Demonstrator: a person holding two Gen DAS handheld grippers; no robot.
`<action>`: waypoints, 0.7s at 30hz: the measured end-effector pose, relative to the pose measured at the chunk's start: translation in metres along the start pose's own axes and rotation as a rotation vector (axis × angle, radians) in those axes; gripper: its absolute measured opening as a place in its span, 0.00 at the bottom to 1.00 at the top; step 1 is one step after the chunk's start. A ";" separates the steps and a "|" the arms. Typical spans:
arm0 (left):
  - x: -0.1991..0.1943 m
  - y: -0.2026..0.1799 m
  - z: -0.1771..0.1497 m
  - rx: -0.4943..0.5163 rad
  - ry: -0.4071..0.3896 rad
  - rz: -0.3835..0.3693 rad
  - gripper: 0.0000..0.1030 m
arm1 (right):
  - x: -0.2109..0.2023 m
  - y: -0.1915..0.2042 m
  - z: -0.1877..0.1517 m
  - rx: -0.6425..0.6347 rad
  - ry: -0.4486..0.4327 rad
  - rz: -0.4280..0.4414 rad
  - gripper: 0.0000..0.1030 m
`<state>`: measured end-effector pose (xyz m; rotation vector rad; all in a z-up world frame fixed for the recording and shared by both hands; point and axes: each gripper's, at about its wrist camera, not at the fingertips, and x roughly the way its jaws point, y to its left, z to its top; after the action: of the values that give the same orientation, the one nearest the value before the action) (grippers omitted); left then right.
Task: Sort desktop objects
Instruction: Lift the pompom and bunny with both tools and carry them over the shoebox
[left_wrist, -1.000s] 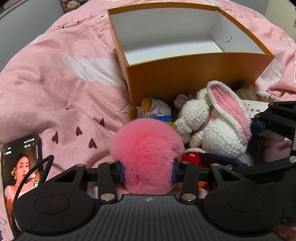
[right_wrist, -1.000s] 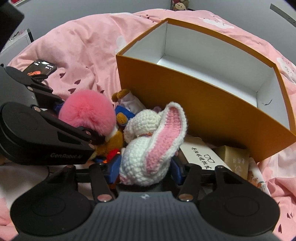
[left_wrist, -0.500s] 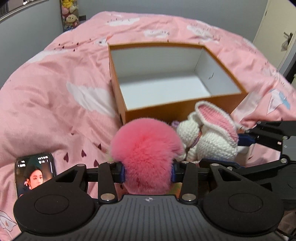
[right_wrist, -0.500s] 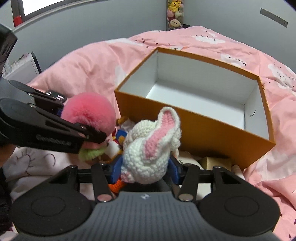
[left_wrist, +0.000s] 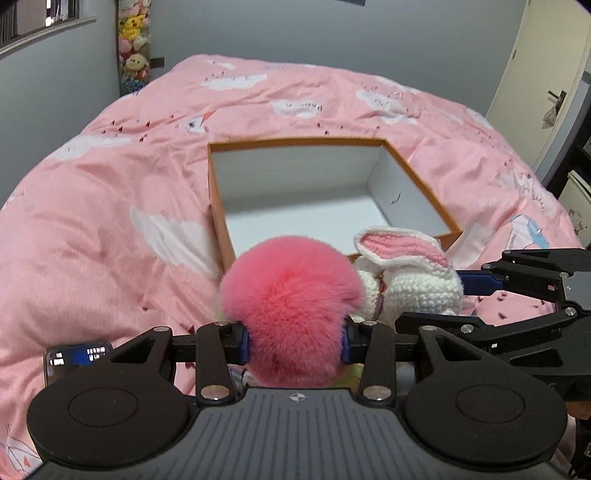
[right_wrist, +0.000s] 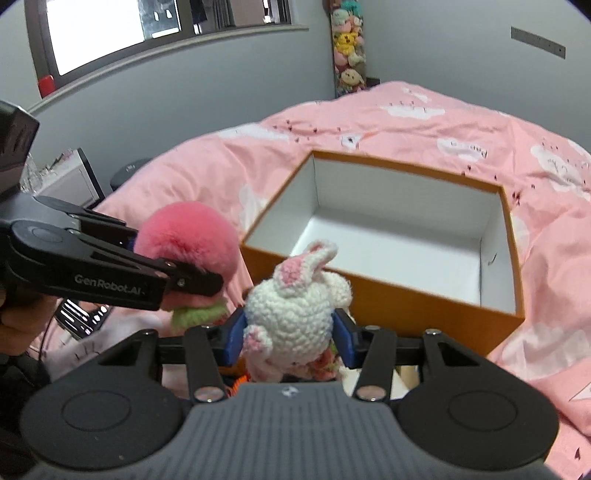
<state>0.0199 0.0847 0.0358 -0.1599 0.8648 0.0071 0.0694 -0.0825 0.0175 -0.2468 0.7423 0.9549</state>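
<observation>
My left gripper (left_wrist: 293, 341) is shut on a fluffy pink pompom toy (left_wrist: 291, 306), held in the air in front of the orange box (left_wrist: 217, 206). From the right wrist view the pompom (right_wrist: 184, 240) shows a green knitted base. My right gripper (right_wrist: 288, 336) is shut on a white crocheted rabbit (right_wrist: 291, 306) with pink ears, and its jaws are still closing on it. The rabbit (left_wrist: 413, 280) hangs just right of the pompom. The box (right_wrist: 406, 310) is open, white inside and holds nothing; both toys hang before its near wall.
The box sits on a pink bedspread (left_wrist: 110, 229) with white clouds. A lit phone (left_wrist: 74, 354) lies at lower left. Small items lie below the right gripper, mostly hidden. Plush toys (left_wrist: 133, 55) hang in the far corner; a door (left_wrist: 546, 92) stands at right.
Both grippers have risen with their toys and tilted up, so the box's whole opening and the room beyond now show. The pile of toys below has dropped out of view.
</observation>
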 end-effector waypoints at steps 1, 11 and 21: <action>-0.002 -0.001 0.003 0.003 -0.010 -0.005 0.46 | -0.003 -0.001 0.003 0.001 -0.012 0.004 0.51; -0.009 0.004 0.041 -0.025 -0.120 -0.012 0.46 | -0.026 -0.011 0.037 0.035 -0.167 -0.022 0.51; 0.057 0.018 0.056 -0.088 -0.116 -0.015 0.46 | 0.025 -0.061 0.042 0.358 -0.217 -0.024 0.51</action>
<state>0.0983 0.1067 0.0256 -0.2464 0.7481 0.0397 0.1470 -0.0803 0.0238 0.1594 0.6943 0.7950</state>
